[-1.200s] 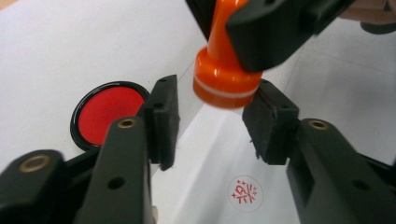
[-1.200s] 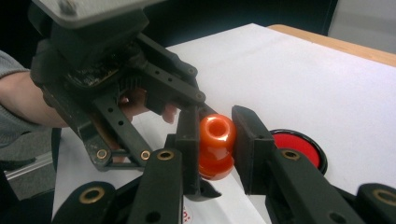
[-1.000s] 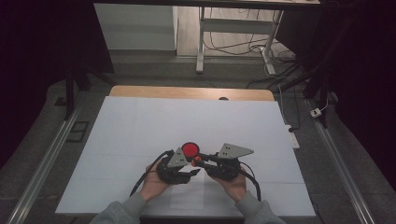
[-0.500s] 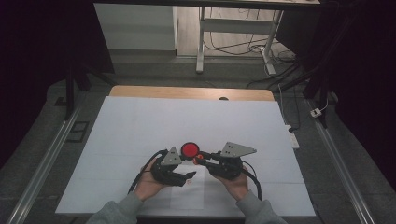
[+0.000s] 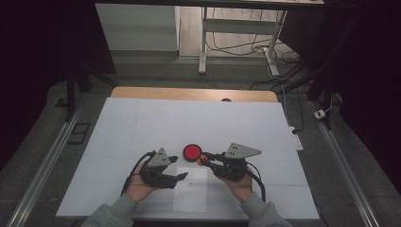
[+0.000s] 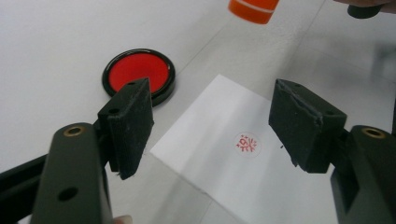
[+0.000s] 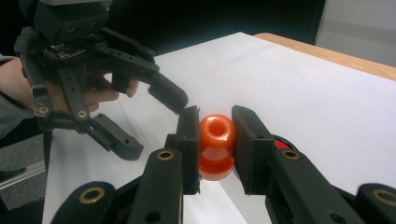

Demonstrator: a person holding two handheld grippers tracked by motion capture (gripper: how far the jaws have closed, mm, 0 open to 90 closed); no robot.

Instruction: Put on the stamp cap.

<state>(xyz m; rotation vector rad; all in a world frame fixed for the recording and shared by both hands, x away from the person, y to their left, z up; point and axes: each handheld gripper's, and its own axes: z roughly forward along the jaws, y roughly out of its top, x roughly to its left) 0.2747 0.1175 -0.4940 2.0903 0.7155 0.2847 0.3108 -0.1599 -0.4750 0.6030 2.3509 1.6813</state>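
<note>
- The right gripper [image 7: 215, 140] is pinching the orange stamp [image 7: 216, 147] at lower centre of its own view.
- The left gripper [image 6: 210, 126] is standing spread over the paper [image 6: 243, 163]; its jaws have just been opening, nothing between them.
- The ink pad [image 5: 192, 152] is lying mid-frame in the high view.

Two forearms in grey sleeves reaching in from the near edge in the high view, a hand-held gripper in each hand. Left hand-held gripper [image 5: 182, 177] cradled in an upturned palm [image 5: 139, 182], lying low, angled toward the right. Jaws just been opening, now standing wide apart with nothing between the pads [image 6: 133, 123], as seen in the left gripper view. Right hand-held gripper [image 5: 202, 158] gripped from below by the right hand [image 5: 240, 184], pointing left and slightly away. Jaws drawn close, pads [image 7: 189, 140] pressing on either side of what sits between them. Tips of the two grippers near each other, not touching.
</note>
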